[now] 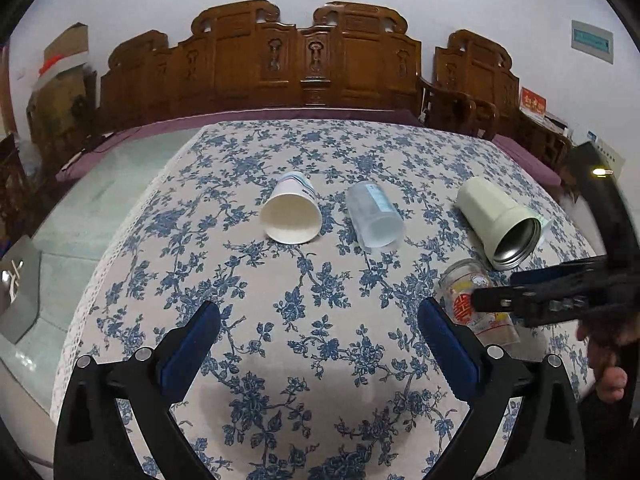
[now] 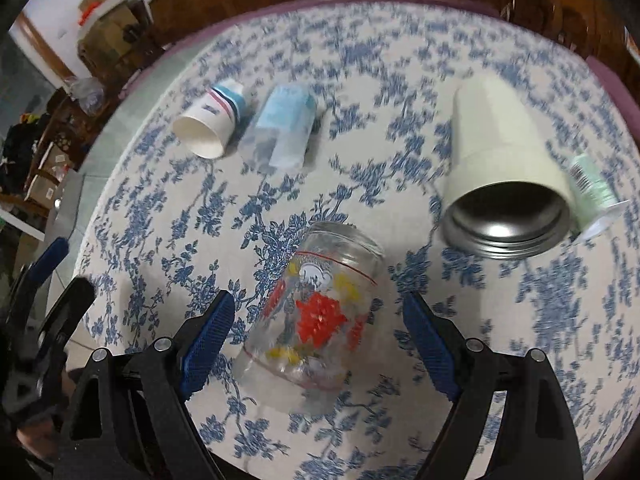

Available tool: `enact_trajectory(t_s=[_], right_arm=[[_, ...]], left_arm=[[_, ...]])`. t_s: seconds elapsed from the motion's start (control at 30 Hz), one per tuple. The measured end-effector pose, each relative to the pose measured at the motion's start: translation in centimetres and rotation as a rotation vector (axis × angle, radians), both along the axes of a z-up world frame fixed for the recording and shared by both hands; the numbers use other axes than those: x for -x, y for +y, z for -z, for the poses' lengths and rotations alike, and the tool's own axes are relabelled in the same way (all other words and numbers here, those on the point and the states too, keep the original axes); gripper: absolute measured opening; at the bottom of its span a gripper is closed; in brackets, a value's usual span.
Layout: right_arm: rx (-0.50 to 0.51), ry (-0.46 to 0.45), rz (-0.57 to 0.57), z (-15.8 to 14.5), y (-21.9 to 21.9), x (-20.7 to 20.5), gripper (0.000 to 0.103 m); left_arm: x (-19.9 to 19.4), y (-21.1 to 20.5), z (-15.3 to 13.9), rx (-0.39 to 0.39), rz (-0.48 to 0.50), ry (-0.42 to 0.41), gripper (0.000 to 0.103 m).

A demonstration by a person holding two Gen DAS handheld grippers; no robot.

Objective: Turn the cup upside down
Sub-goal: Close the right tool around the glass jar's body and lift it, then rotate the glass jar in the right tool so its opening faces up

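Standing wide open, the right gripper [image 2: 316, 332] has the printed glass cup [image 2: 316, 316] between its fingers, untouched; the left gripper [image 1: 320, 332] is open too

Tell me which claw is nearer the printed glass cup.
Right. The right claw is open, straddling the printed glass cup lying on the floral tablecloth. The left claw hangs open off to the cup's left, apart from it.

The glass cup [image 1: 476, 300] carries a red double-happiness character, 囍, among its printed decoration. Print on the paper cup [image 2: 212, 122], the wall sign [image 1: 592, 42] and the red card [image 1: 533, 103] is too small or blurred to read.
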State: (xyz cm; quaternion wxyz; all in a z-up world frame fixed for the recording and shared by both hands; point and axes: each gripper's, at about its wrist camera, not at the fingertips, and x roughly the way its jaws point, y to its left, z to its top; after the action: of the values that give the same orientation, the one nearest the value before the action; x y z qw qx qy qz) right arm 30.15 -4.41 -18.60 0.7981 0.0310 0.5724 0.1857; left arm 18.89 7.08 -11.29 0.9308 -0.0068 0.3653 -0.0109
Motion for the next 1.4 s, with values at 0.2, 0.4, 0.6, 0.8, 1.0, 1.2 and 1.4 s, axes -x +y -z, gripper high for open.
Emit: enact_trajectory(t_s=[0.2, 0.4, 0.6, 0.8, 1.0, 1.2, 1.4], right_arm=[[0.004, 0.143, 0.011, 2.5, 0.7, -2.2, 0.088], [-0.005, 0.226, 0.005, 3.9, 1.0, -3.1, 0.082], [0.005, 0.25, -0.001, 4.3, 1.4, -3.5, 0.079], [0.006, 0.252, 0.006, 4.3, 1.6, -3.9, 0.073], [-0.012, 0.232, 0.016, 3.9, 0.6, -3.8, 0.062], [-0.037, 0.075, -0.012, 1.9, 0.1, -2.4, 0.06], [-0.011, -0.142, -0.037, -0.8, -0.4, -0.9, 0.06]], left_arm=[[-0.1, 0.2, 0.2, -0.001, 0.003, 0.006, 0.095], [-0.1, 0.2, 0.4, 0.005, 0.007, 0.009, 0.095], [-0.1, 0.2, 0.4, 0.006, 0.01, 0.01, 0.095], [-0.2, 0.0, 0.7, 0.011, 0.018, 0.018, 0.095], [-0.1, 0.0, 0.7, 0.011, 0.021, 0.019, 0.095], [-0.1, -0.2, 0.8, 0.007, 0.027, 0.02, 0.095], [-0.1, -0.4, 0.8, 0.002, 0.029, 0.019, 0.095]])
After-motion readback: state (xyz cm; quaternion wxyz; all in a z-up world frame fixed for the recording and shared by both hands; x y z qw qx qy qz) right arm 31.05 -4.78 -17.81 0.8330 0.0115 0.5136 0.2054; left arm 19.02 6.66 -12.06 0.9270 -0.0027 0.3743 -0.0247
